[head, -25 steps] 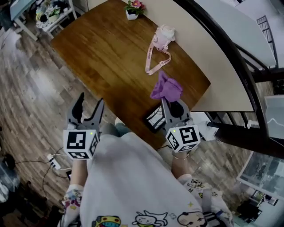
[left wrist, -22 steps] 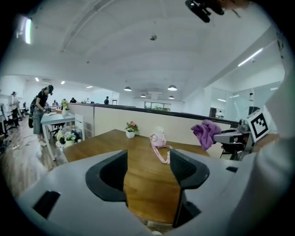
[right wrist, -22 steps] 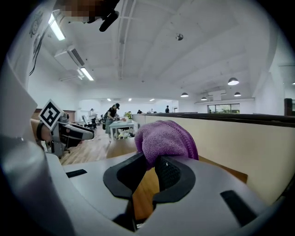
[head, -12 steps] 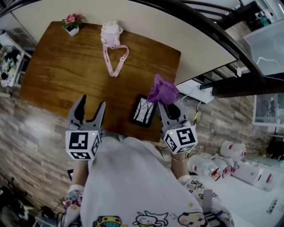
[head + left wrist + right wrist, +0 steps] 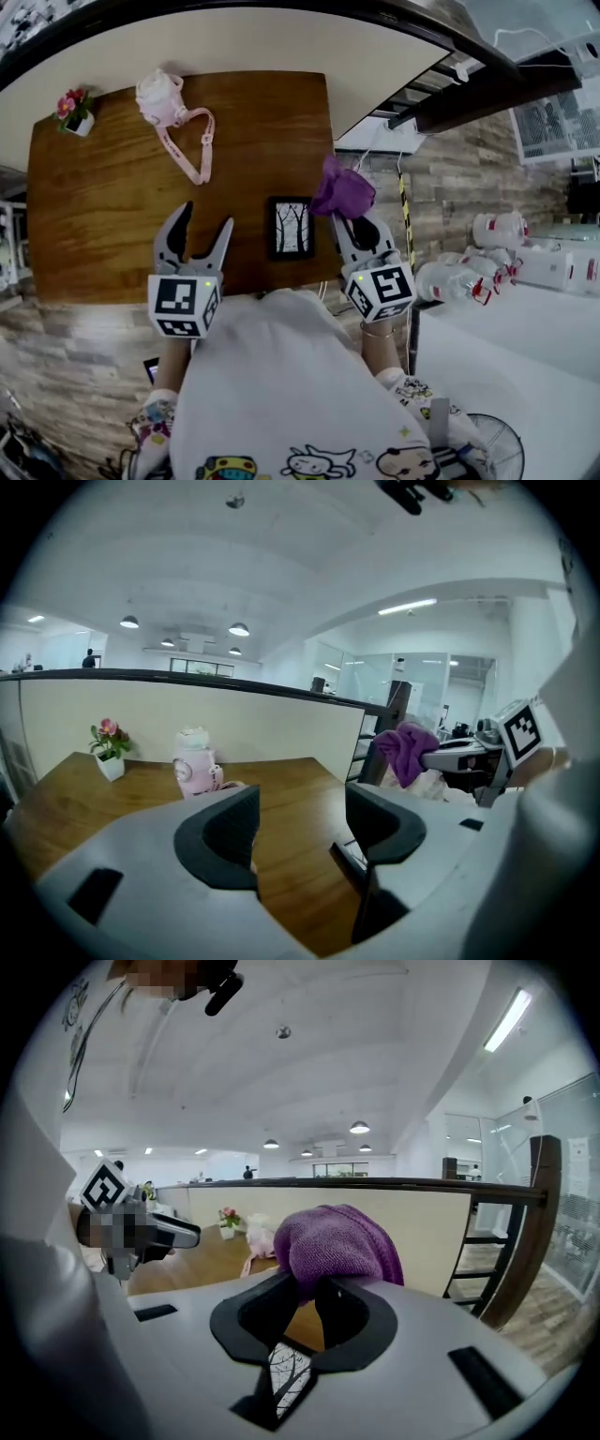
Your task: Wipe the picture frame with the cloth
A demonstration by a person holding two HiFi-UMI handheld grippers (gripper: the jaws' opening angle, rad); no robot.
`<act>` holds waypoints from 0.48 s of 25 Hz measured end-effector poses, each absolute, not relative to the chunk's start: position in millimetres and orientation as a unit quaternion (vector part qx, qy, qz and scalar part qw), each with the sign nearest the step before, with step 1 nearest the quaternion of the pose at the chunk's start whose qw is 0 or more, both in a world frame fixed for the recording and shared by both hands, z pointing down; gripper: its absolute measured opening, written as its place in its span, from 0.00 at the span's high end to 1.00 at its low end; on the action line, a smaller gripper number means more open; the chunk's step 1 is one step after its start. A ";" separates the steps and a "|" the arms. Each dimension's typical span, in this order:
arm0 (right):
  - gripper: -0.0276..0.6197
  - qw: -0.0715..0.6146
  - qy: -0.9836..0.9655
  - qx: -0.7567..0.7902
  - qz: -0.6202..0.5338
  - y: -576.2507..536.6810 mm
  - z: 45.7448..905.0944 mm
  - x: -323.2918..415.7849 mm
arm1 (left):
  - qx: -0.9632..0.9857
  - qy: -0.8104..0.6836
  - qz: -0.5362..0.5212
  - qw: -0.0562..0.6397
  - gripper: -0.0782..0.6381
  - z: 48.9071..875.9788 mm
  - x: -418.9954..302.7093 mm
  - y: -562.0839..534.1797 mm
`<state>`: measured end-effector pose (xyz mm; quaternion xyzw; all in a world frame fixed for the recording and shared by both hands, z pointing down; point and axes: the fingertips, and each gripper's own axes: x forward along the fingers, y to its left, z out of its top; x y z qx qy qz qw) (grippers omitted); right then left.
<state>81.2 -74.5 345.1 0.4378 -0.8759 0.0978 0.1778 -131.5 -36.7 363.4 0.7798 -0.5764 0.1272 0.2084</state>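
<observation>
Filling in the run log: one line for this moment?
left gripper: open, empty | right gripper: shut on purple cloth | picture frame: flat on table

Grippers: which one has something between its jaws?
The right gripper: its jaws are shut on the purple cloth. The left gripper has its jaws apart with nothing between them.

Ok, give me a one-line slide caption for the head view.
Right gripper holds the purple cloth beside the picture frame on the wooden table; left gripper open.
</observation>
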 end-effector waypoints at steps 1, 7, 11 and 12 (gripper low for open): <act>0.89 0.180 -0.871 0.446 0.100 -73.7 345.5 84.0 | 0.785 -0.569 0.129 0.209 0.52 364.6 -129.5 -40.1; 0.89 0.182 -0.854 0.475 0.110 -66.3 351.5 101.4 | 0.805 -0.537 0.138 0.211 0.52 372.1 -113.8 -51.9; 0.89 0.181 -0.852 0.477 0.115 -65.3 354.7 108.1 | 0.810 -0.526 0.146 0.212 0.52 377.1 -100.4 -52.9; 0.89 0.181 -0.852 0.477 0.116 -64.9 355.2 109.0 | 0.811 -0.524 0.148 0.214 0.52 378.4 -97.4 -52.5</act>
